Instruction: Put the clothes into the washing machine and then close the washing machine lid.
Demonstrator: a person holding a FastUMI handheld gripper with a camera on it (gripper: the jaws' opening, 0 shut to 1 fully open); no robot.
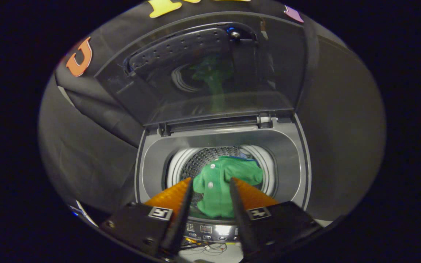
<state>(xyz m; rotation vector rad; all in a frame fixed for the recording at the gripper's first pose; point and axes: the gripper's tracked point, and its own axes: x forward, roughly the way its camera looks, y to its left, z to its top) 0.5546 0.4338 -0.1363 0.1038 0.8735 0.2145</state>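
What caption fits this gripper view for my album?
Open gripper above a washing machine with its lid up and a green shirt in the drum.

Dim booth, fisheye bending the edges; soft glare on the raised washing machine lid (210, 73), drum sharper

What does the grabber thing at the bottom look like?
The gripper has two long fingers that narrow to thin points, with bumpy, ridged pads on their faces. Each finger sits on a dark, boxy block with a screw, and each block carries a small square black-and-white marker.
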